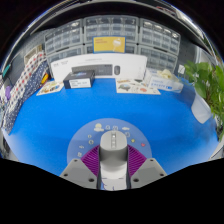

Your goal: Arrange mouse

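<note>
A grey computer mouse [112, 152] sits between my gripper's [112, 165] two fingers, and both purple pads [92, 160] press against its sides. The mouse's scroll wheel end points away from me. Under it lies a round grey mat [112, 132] with small coloured icons around its rim, on the blue table surface [60, 115]. The mouse's near end is hidden by the fingers.
Several boxes, including a long white one [95, 70] and flat packages [135, 87], stand along the table's far side. Grey drawer cabinets [65, 38] line the wall behind. A green plant [208, 85] stands at the right, and other goods [25, 80] at the left.
</note>
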A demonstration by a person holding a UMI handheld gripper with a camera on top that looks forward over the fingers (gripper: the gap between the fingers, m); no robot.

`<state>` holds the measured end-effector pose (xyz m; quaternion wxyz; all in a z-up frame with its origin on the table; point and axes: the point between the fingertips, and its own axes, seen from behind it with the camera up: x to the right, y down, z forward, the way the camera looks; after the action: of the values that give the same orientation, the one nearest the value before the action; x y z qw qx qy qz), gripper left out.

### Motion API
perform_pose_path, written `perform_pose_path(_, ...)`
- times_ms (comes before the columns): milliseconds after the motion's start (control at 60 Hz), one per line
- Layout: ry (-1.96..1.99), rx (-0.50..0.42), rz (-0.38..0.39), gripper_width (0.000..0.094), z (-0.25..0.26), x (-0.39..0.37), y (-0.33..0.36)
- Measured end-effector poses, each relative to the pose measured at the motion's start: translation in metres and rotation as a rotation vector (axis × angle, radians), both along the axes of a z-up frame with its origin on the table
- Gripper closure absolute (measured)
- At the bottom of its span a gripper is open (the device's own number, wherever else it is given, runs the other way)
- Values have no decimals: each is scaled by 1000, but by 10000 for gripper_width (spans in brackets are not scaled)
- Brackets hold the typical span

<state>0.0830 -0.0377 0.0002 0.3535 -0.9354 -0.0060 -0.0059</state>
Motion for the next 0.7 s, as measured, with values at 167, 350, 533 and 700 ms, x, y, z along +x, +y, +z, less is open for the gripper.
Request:
perform_pose_path(167, 27, 17, -7, 557, -8, -2, -3)
perform_pose_path(350, 29, 38, 4, 458, -8, -2, -1)
perform_pose_path(533, 40, 1, -17, 250, -5, -8, -3)
perform_pose_path(700, 6, 51, -5, 176, 38, -26, -7)
